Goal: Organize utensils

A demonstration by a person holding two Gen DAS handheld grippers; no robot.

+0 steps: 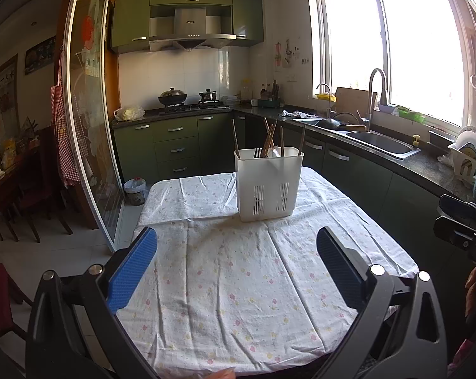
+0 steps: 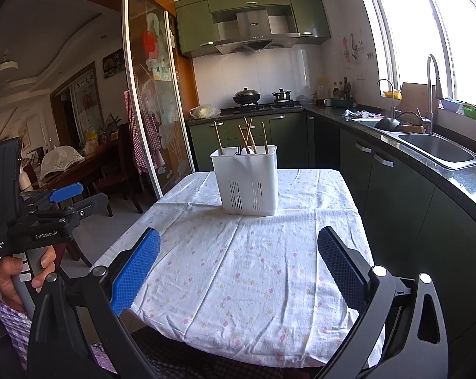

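Observation:
A white slotted utensil holder stands upright on the far half of the table with its floral cloth. Several wooden chopsticks, a dark fork and a white spoon stick out of it. It also shows in the right wrist view with the chopsticks. My left gripper is open and empty, held over the near part of the table, well short of the holder. My right gripper is open and empty too, also short of the holder. The left gripper also shows from the side in the right wrist view.
A dark counter with a sink and tall faucet runs along the right under a bright window. A dish rack stands at its near end. A stove with a wok is at the back. A glass sliding door and dining chairs are at the left.

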